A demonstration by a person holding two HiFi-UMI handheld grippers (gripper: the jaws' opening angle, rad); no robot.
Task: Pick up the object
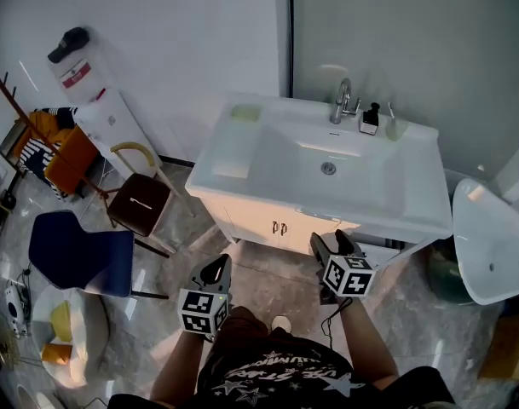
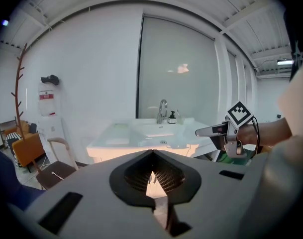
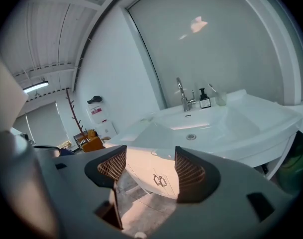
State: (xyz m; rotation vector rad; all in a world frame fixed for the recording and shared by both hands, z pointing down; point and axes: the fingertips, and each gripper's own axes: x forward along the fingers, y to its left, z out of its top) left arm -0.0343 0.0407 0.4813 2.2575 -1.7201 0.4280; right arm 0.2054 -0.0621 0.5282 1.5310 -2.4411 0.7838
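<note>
In front of the white sink [image 1: 395,204], well short of it: left gripper [image 1: 217,268] clenched on nothing, right gripper [image 1: 329,244] spread wide, empty; soap bottle [image 1: 370,119] beside the tap [image 1: 343,100], other ledge items too small to name.

— How's the light where you're standing?
— Bright and even. The frosted panel [image 1: 395,49] behind the washbasin [image 1: 395,194] shows pale glare spots at the top of the head view. A ceiling strip lamp [image 3: 34,87] glows at the left of my right gripper view.
— Any distortion?
— Both gripper views bow hard at the edges, with black corners. My left gripper [image 2: 152,156] looks soft and blurred close to the lens, and the cabinet front [image 3: 153,173] glows warm orange.
</note>
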